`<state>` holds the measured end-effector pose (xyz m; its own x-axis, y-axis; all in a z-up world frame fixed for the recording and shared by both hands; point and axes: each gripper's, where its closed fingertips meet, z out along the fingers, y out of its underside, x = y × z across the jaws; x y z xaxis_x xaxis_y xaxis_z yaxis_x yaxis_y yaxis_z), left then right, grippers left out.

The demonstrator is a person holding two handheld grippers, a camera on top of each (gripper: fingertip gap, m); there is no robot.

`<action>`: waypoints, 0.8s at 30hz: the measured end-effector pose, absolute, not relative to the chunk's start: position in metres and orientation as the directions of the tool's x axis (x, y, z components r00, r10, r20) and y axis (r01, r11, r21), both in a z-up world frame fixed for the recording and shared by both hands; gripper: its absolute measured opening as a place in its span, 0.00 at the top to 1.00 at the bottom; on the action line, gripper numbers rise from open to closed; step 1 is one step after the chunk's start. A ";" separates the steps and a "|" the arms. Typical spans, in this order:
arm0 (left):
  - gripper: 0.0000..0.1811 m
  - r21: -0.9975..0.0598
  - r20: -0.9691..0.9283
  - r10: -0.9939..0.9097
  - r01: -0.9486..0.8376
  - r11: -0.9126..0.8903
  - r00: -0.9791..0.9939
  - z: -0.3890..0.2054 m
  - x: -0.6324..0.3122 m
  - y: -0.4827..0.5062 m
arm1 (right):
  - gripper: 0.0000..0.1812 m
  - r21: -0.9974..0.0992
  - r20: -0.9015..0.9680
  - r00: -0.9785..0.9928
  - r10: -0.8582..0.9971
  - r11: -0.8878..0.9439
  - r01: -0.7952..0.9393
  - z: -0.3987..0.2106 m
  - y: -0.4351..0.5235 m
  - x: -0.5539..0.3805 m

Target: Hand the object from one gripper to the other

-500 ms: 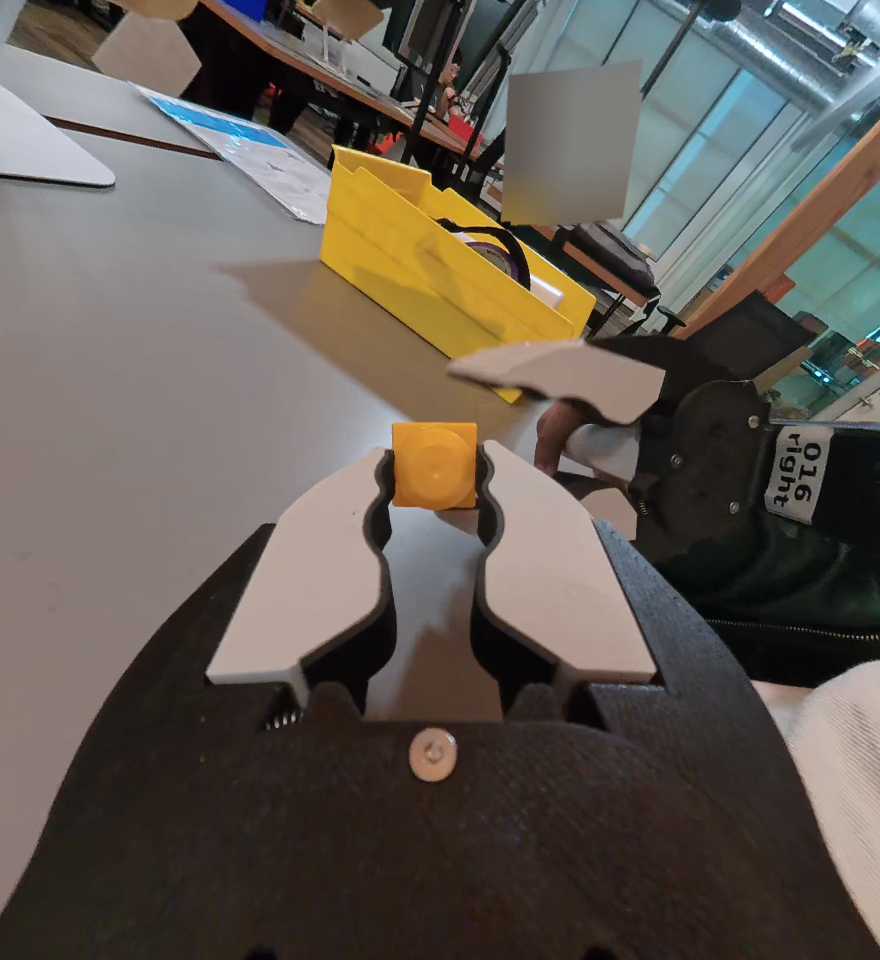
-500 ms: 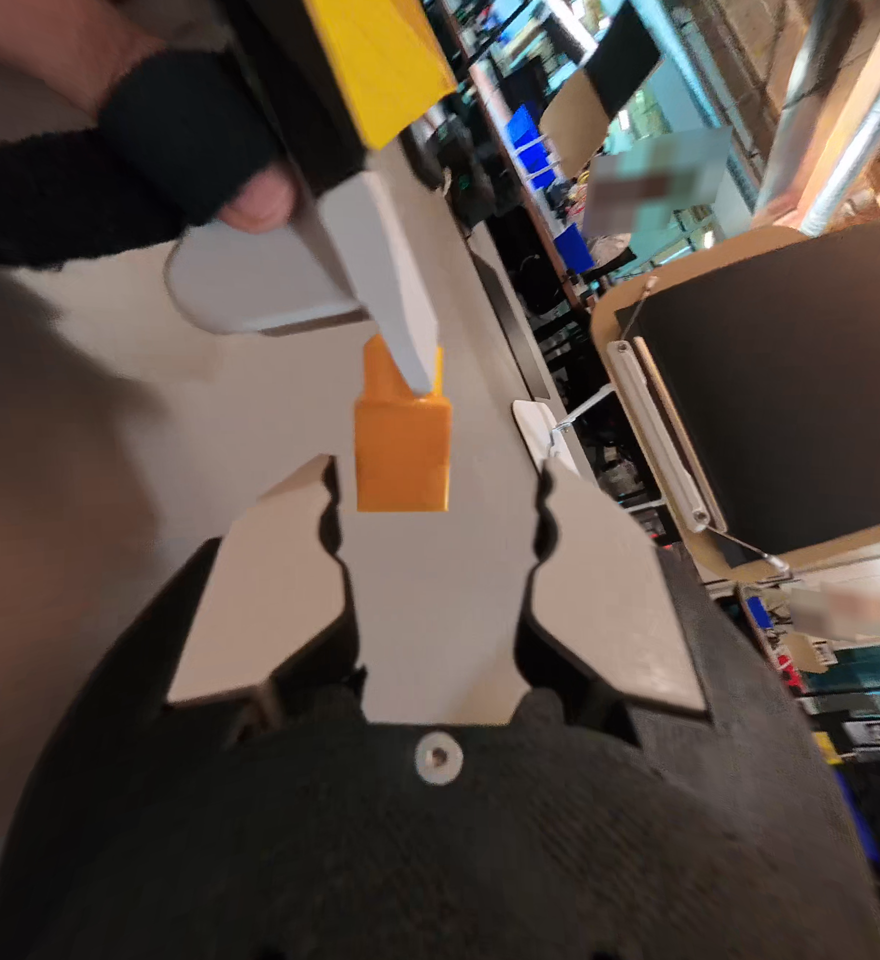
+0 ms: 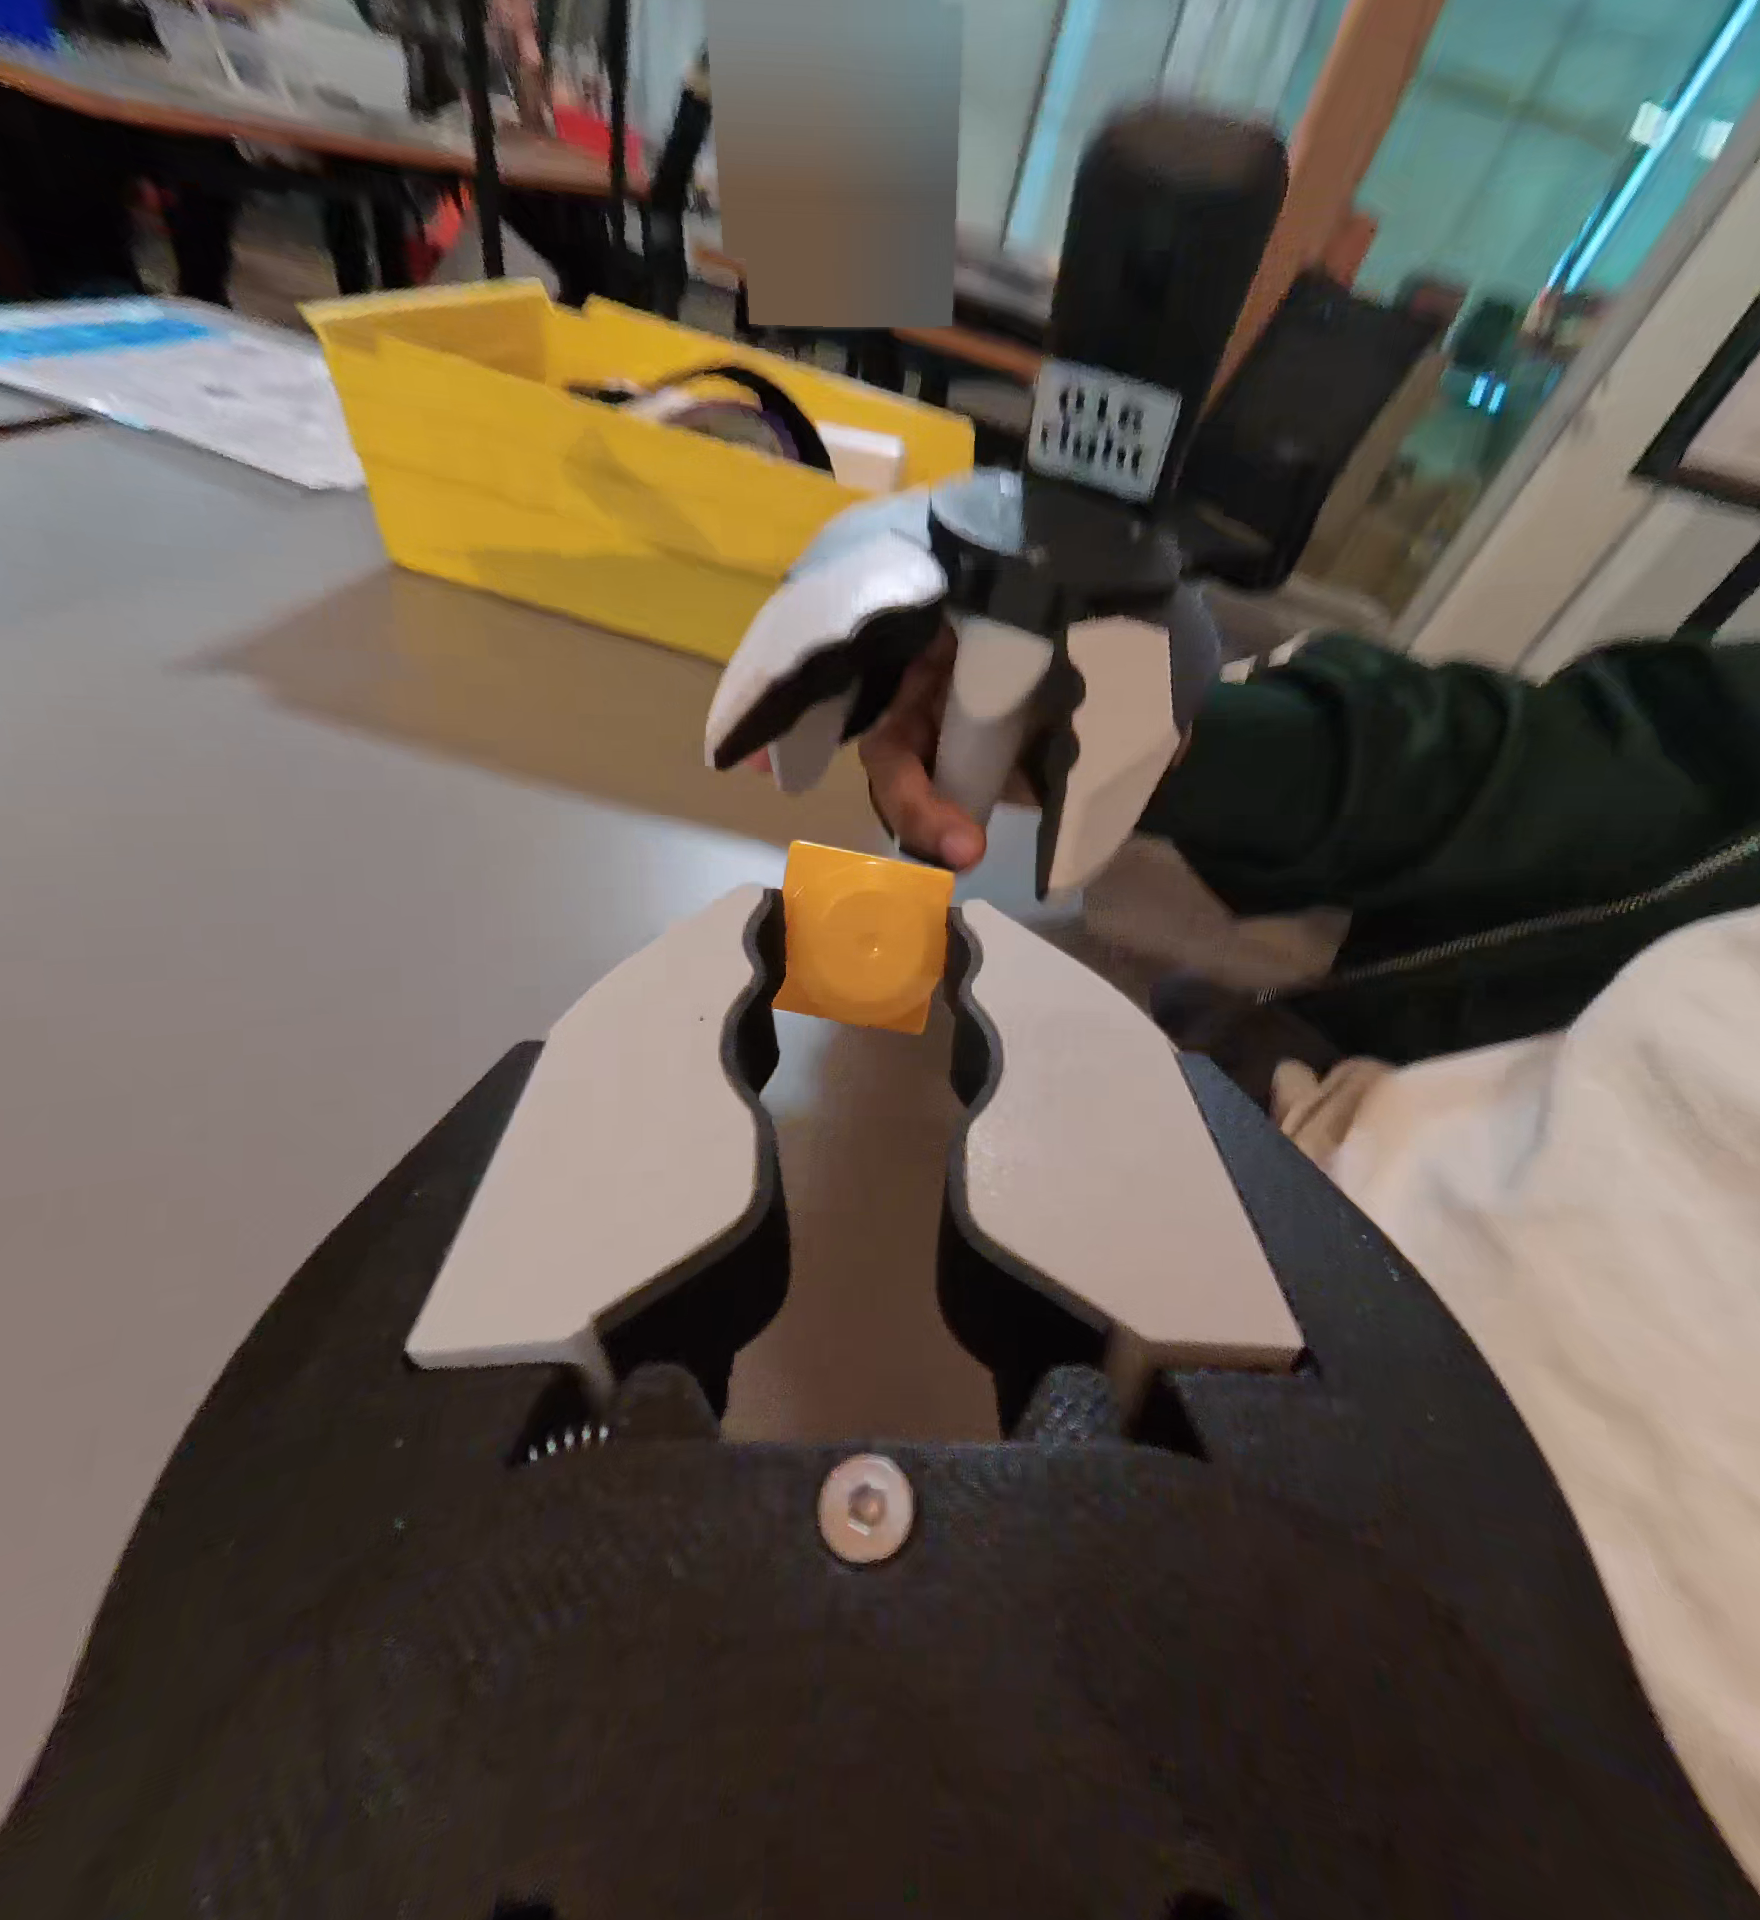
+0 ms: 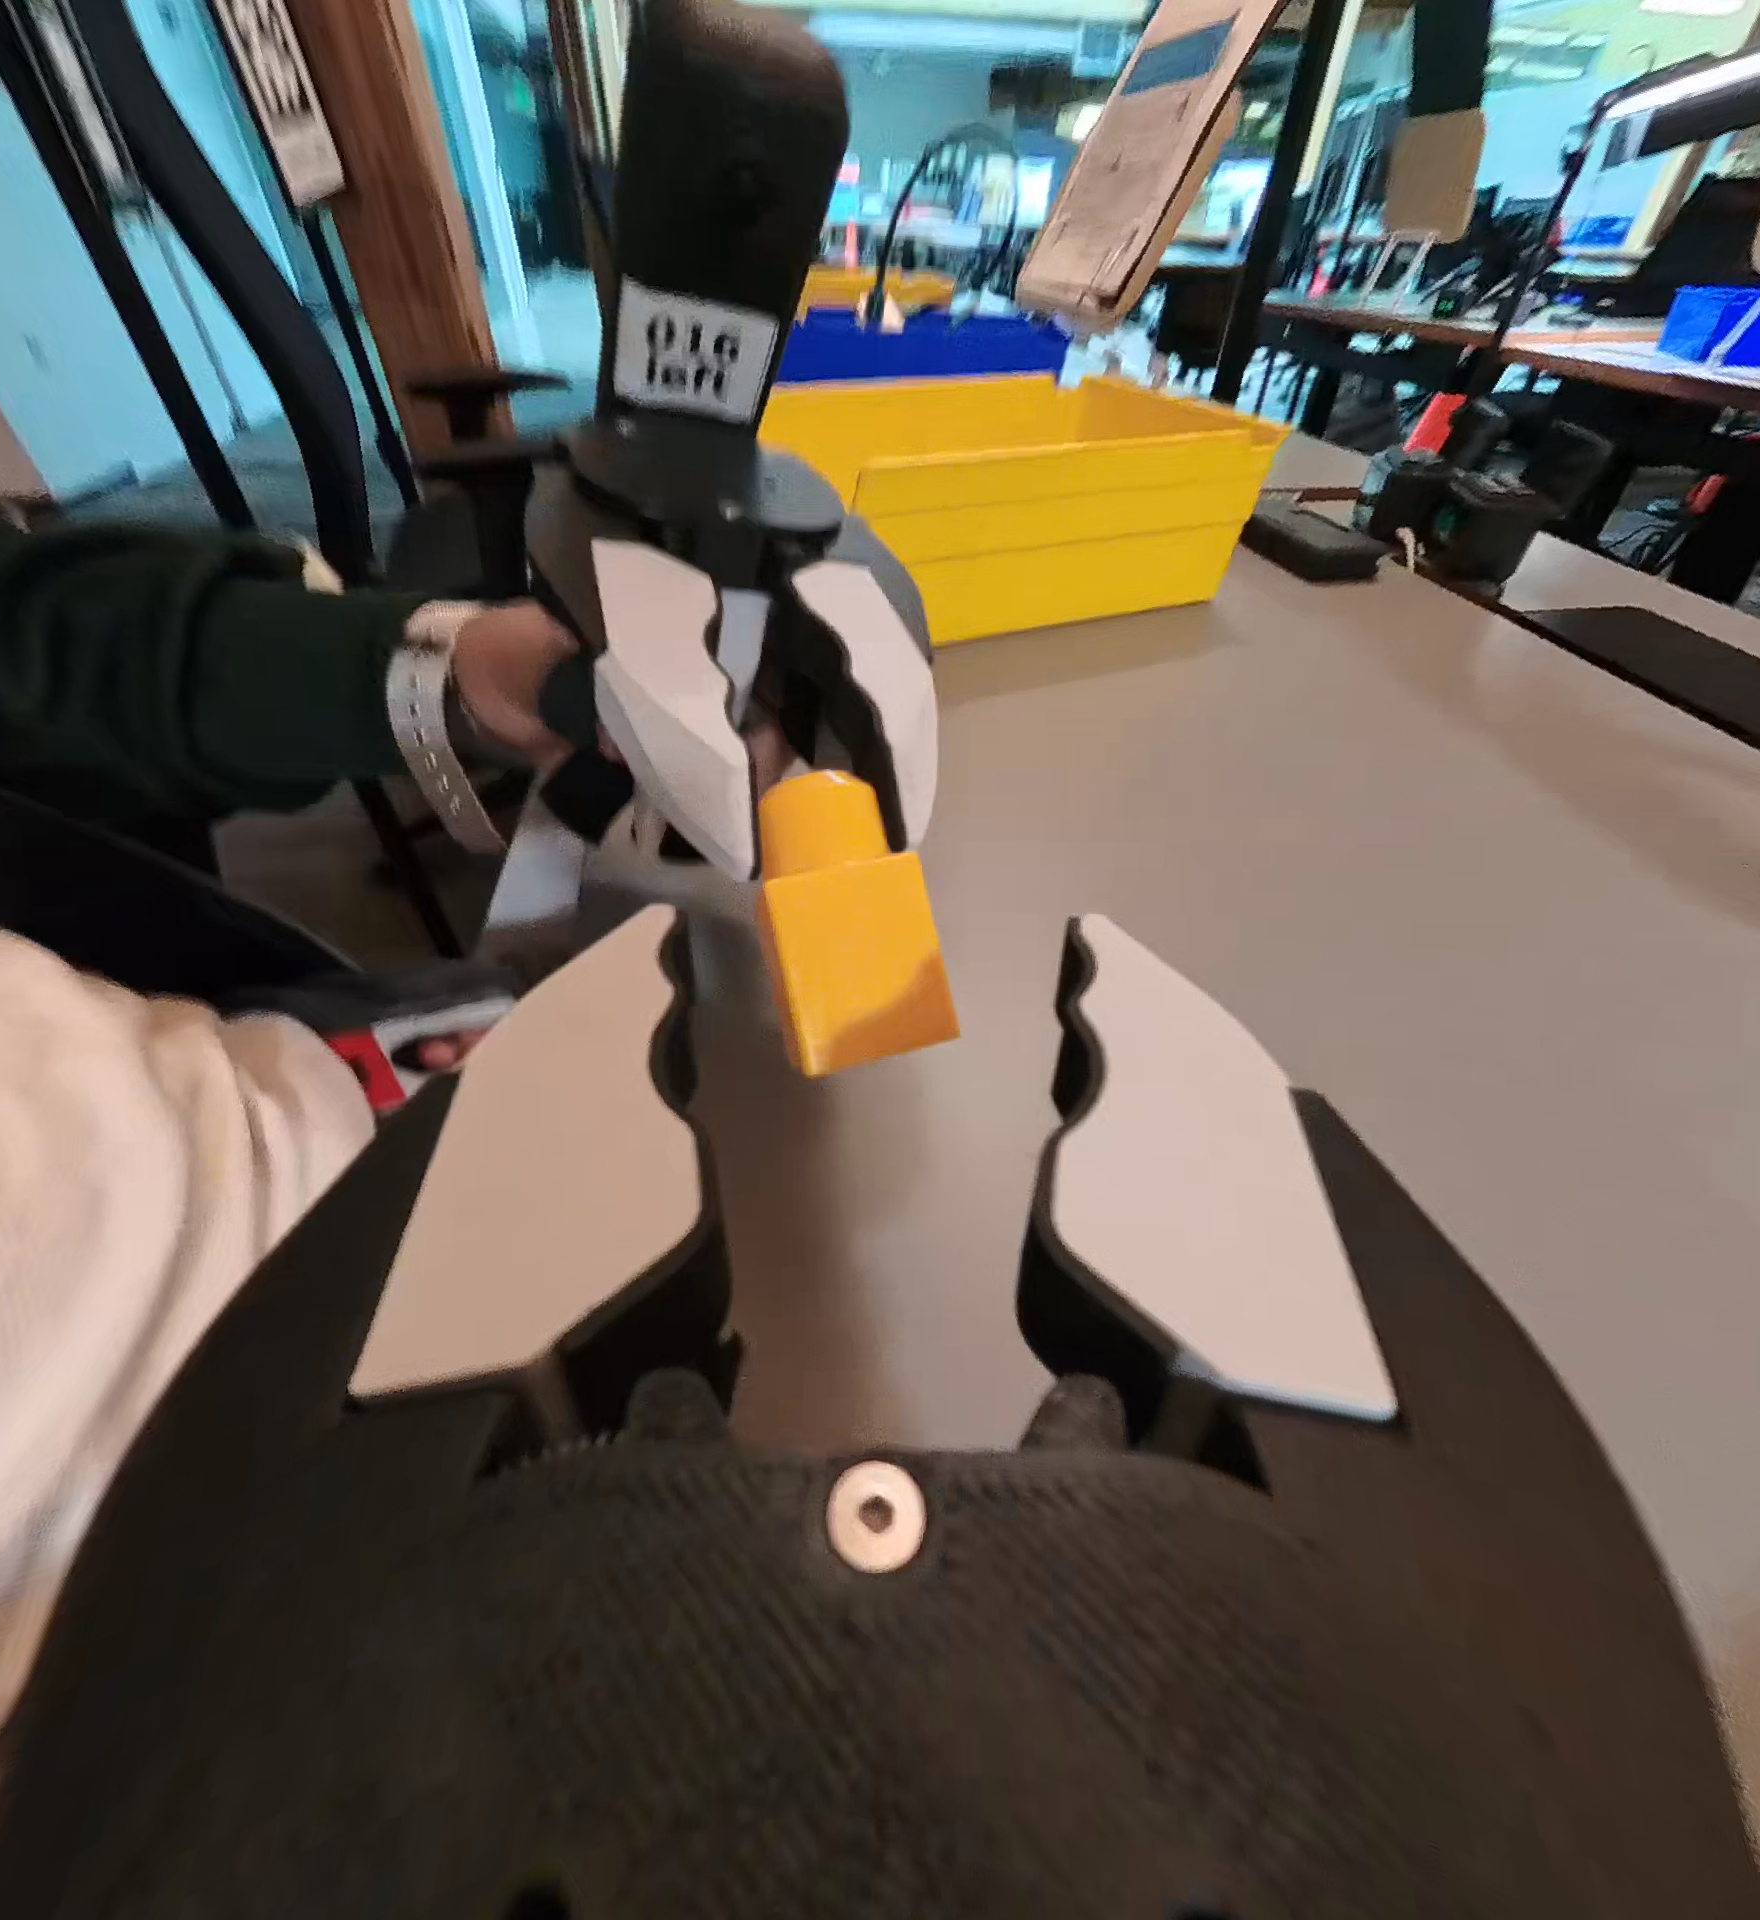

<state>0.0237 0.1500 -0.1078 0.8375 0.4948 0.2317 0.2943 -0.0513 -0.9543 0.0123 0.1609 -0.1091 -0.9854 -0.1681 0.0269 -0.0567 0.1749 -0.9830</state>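
An orange block (image 3: 860, 951) with a round stud is gripped between the fingertips of my left gripper (image 3: 860, 930), which is shut on it above the grey table (image 3: 232, 831). In the right wrist view the left gripper (image 4: 819, 821) pinches the block's stud and the block's square body (image 4: 855, 977) hangs toward me. My right gripper (image 4: 871, 930) is open, with the block's body between its fingertips and touching neither finger. In the left wrist view the right gripper (image 3: 907, 821) shows just beyond the block, pointing down with its jaws apart.
A yellow bin (image 3: 543, 468) holding a few items stands farther back on the table, also in the right wrist view (image 4: 1042, 520). Papers (image 3: 180, 384) lie at the far left. A black mat (image 4: 1686, 675) lies at the right. The person's sleeves and lap are close by.
The right gripper has swung from lying sideways to pointing at the block head-on, and the block now sits between its open fingers. The left gripper still holds the block.
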 end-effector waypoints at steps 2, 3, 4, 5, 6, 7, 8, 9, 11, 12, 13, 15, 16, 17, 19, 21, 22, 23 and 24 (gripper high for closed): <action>0.85 -0.940 0.177 0.506 0.298 -0.168 0.844 -0.121 0.027 0.155 | 0.66 -0.954 0.087 -0.977 -0.195 0.266 -0.138 -0.125 0.164 0.015; 0.85 -0.933 0.153 0.510 0.293 -0.208 0.847 -0.125 0.028 0.158 | 0.67 -0.937 0.107 -0.974 -0.200 0.308 -0.166 -0.133 0.165 0.015; 0.84 -0.927 0.143 0.509 0.295 -0.231 0.849 -0.127 0.029 0.161 | 0.68 -0.925 0.116 -0.971 -0.207 0.334 -0.182 -0.139 0.165 0.016; 0.84 -0.925 0.144 0.499 0.295 -0.238 0.854 -0.128 0.031 0.165 | 0.69 -0.919 0.116 -0.969 -0.217 0.347 -0.188 -0.143 0.164 0.018; 0.84 -0.924 0.150 0.488 0.298 -0.240 0.860 -0.129 0.033 0.169 | 0.69 -0.915 0.114 -0.967 -0.230 0.356 -0.192 -0.145 0.163 0.021; 0.84 -0.921 0.154 0.481 0.302 -0.246 0.863 -0.130 0.034 0.172 | 0.71 -0.907 0.115 -0.963 -0.244 0.369 -0.202 -0.148 0.162 0.024; 0.84 -0.920 0.151 0.479 0.300 -0.252 0.865 -0.130 0.035 0.173 | 0.77 -0.896 0.123 -0.958 -0.259 0.386 -0.219 -0.151 0.162 0.027; 0.84 -0.920 0.141 0.490 0.297 -0.257 0.860 -0.131 0.034 0.173 | 0.79 -0.888 0.133 -0.956 -0.260 0.398 -0.232 -0.152 0.161 0.028; 0.84 -0.926 0.117 0.494 0.275 -0.260 0.862 -0.131 0.033 0.172 | 0.80 -0.885 0.147 -0.960 -0.240 0.403 -0.236 -0.151 0.160 0.026; 0.84 -0.934 0.107 0.501 0.259 -0.244 0.859 -0.129 0.032 0.171 | 0.80 -0.890 0.144 -0.963 -0.226 0.396 -0.226 -0.148 0.160 0.024; 0.84 -0.945 0.098 0.506 0.239 -0.222 0.857 -0.126 0.030 0.170 | 0.80 -0.898 0.140 -0.969 -0.206 0.385 -0.211 -0.145 0.160 0.021; 0.74 -0.966 0.104 0.535 0.213 -0.146 0.839 -0.117 0.024 0.165 | 0.80 -0.927 0.103 -0.978 -0.179 0.338 -0.159 -0.136 0.160 0.017; 0.70 -0.972 0.117 0.545 0.209 -0.109 0.830 -0.113 0.022 0.162 | 0.80 -0.945 0.067 -0.984 -0.166 0.305 -0.116 -0.130 0.161 0.014; 0.70 -0.975 0.130 0.546 0.207 -0.082 0.828 -0.110 0.021 0.160 | 0.80 -0.962 0.020 -0.987 -0.160 0.265 -0.062 -0.123 0.162 0.012; 0.71 -0.976 0.152 0.549 0.213 -0.050 0.822 -0.108 0.020 0.156 | 0.80 -0.984 -0.097 -0.981 -0.166 0.165 0.070 -0.105 0.165 0.008; 0.75 -0.971 0.186 0.526 0.237 -0.030 0.830 -0.108 0.022 0.157 | 0.80 -0.978 -0.206 -0.958 -0.198 0.065 0.197 -0.088 0.171 0.005; 0.76 -0.967 0.210 0.512 0.253 -0.016 0.833 -0.109 0.023 0.159 | 0.80 -0.970 -0.241 -0.946 -0.219 0.026 0.241 -0.081 0.173 0.004; 0.76 -0.964 0.233 0.495 0.267 0.002 0.837 -0.109 0.024 0.161 | 0.80 -0.963 -0.262 -0.936 -0.235 -0.002 0.270 -0.076 0.176 0.003; 0.76 -0.960 0.255 0.479 0.279 0.021 0.840 -0.108 0.025 0.164 | 0.80 -0.957 -0.274 -0.929 -0.248 -0.024 0.289 -0.073 0.177 0.003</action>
